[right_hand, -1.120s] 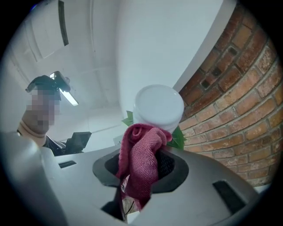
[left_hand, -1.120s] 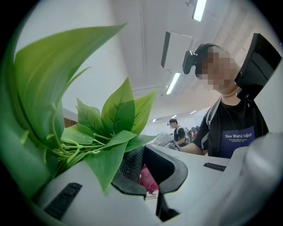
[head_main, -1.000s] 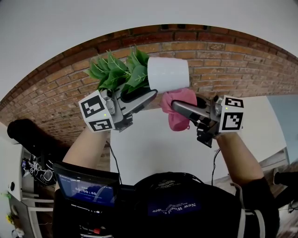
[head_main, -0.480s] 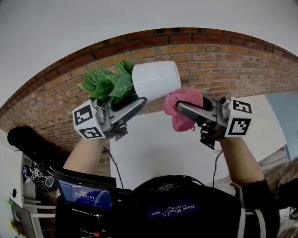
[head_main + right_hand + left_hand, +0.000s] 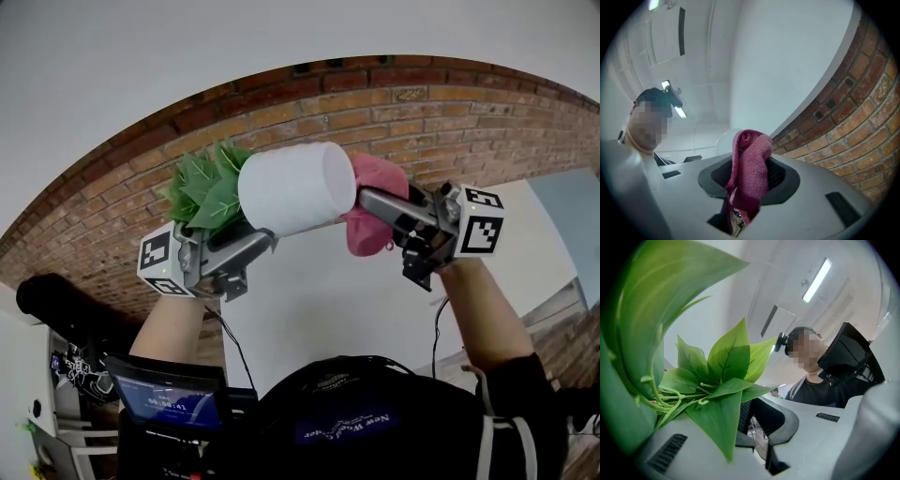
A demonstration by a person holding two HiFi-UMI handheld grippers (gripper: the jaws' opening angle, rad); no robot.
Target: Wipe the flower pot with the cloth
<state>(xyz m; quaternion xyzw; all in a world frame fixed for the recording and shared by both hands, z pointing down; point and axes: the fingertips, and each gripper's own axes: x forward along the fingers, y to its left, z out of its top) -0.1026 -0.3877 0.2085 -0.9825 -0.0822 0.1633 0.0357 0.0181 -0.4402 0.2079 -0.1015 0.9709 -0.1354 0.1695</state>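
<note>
A white flower pot (image 5: 295, 187) with green leaves (image 5: 202, 187) hangs tipped on its side in the air, base toward the right. My left gripper (image 5: 262, 242) sits under the pot's leafy end. It is shut and carries the pot, though leaves (image 5: 717, 380) hide the exact pinch point between its jaws (image 5: 759, 427). My right gripper (image 5: 367, 199) is shut on a pink cloth (image 5: 370, 225), which presses against the pot's base. In the right gripper view the cloth (image 5: 750, 164) bunches up out of the shut jaws (image 5: 750, 185).
A red brick wall (image 5: 450, 103) curves behind both hands. Below them lies a white table (image 5: 319, 309). A small screen (image 5: 169, 398) sits at the lower left, near my body. Both gripper views look up at a ceiling with strip lights (image 5: 818, 280).
Both hands have risen. The pot has swung leftward and tipped so its base faces the cloth. The cloth, earlier just beside the pot, now touches the base.
</note>
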